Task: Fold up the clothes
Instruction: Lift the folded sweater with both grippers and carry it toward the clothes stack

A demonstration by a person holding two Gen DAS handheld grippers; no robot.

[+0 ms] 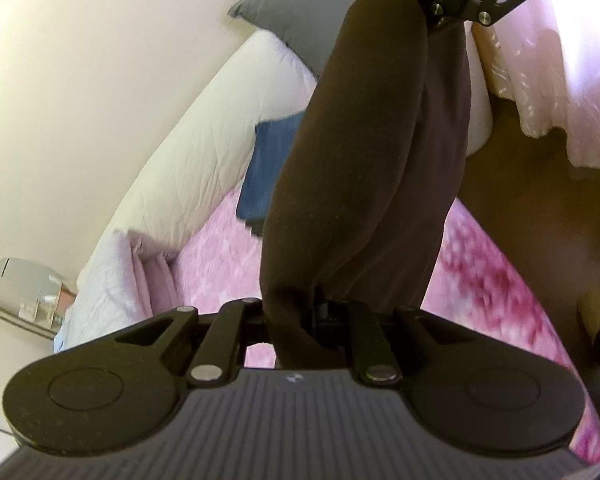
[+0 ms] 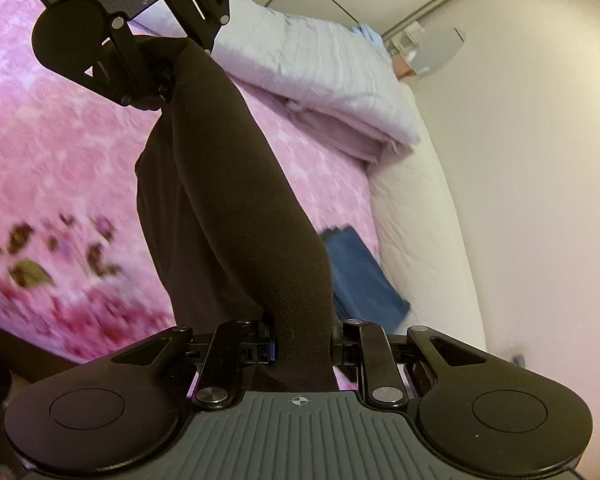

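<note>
My left gripper (image 1: 296, 312) and right gripper (image 2: 300, 344) both clamp the dark brown fabric garment (image 1: 360, 168), stretched lengthwise between them above the pink floral bedspread (image 2: 60, 128).

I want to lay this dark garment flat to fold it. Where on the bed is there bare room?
The pink floral bedspread lies bare left of the hanging dark brown garment. It is crowded toward the wall: a folded blue cloth, a folded lilac quilt and a white duvet roll.
</note>
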